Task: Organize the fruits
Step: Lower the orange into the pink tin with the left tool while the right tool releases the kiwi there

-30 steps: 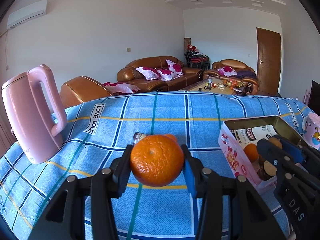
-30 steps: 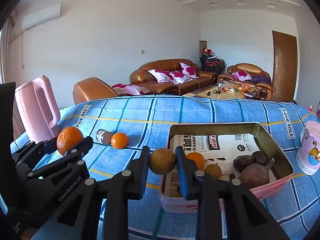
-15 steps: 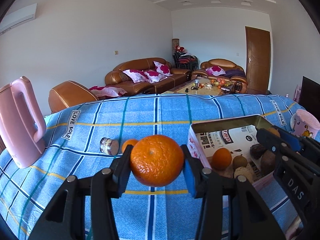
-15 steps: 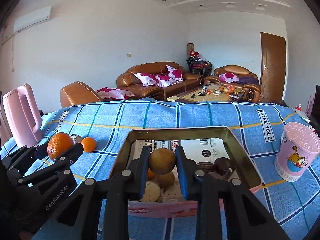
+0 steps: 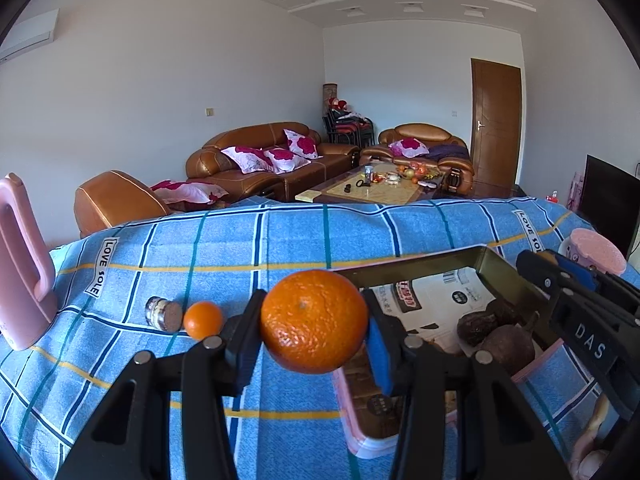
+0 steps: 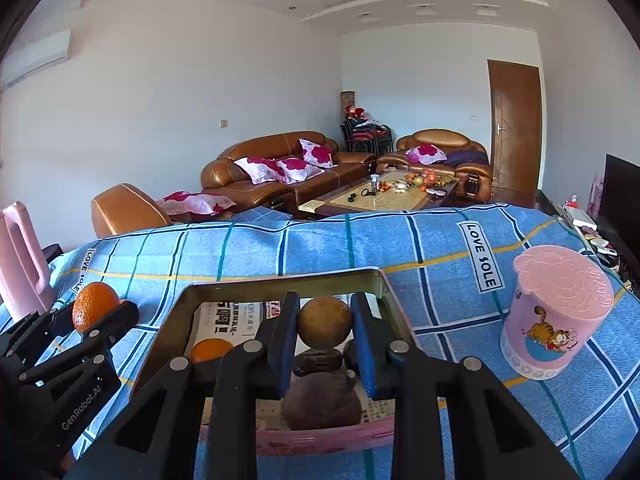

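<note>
Fruit rides in both tools: the left hand-held gripper (image 5: 314, 330) pinches a large orange (image 5: 314, 322), the right hand-held gripper (image 6: 325, 330) a brownish round fruit (image 6: 325, 322). Over the past second the pink tin (image 6: 280, 286) has slid to frame centre, under both. Release looks near. A small orange (image 5: 203, 320) waits on the bench (image 5: 280, 240), centre left.

Left claw (image 5: 314, 334) clamped on an orange (image 5: 314, 322) — right claw (image 6: 325, 332) clamped on a brown fruit (image 6: 325, 322).
</note>
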